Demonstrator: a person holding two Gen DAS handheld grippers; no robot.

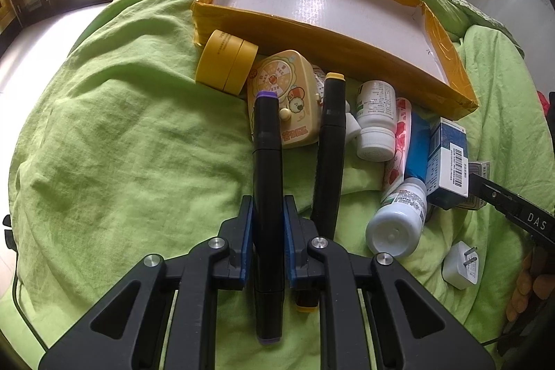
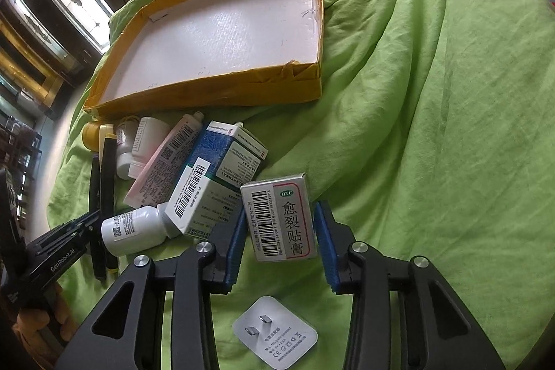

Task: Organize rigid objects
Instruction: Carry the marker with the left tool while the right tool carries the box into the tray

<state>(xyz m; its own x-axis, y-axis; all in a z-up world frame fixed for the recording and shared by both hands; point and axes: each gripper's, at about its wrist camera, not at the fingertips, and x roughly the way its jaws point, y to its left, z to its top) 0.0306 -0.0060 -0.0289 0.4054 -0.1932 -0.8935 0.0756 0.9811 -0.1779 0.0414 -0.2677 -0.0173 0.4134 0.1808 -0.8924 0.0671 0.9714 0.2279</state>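
My left gripper point(image 1: 267, 224) is shut on a black marker with purple caps point(image 1: 266, 141), held above the green bedspread. A second black marker with yellow caps point(image 1: 329, 148) lies just to its right. My right gripper point(image 2: 279, 231) has its blue pads on both sides of a small grey medicine box point(image 2: 281, 217); the left pad touches it and the right pad is very close. A yellow-taped cardboard tray point(image 1: 312, 37) with a white floor lies empty beyond the pile; it also shows in the right wrist view point(image 2: 208, 85).
In the pile are a yellow jar point(image 1: 225, 61), a cream toy box point(image 1: 288, 99), two white pill bottles point(image 1: 376, 120) point(image 1: 399, 221), a pink tube point(image 2: 163, 158) and blue-white boxes point(image 2: 222, 169). A white plug adapter point(image 2: 275, 333) lies near me. All rest on a green bedspread point(image 1: 121, 134).
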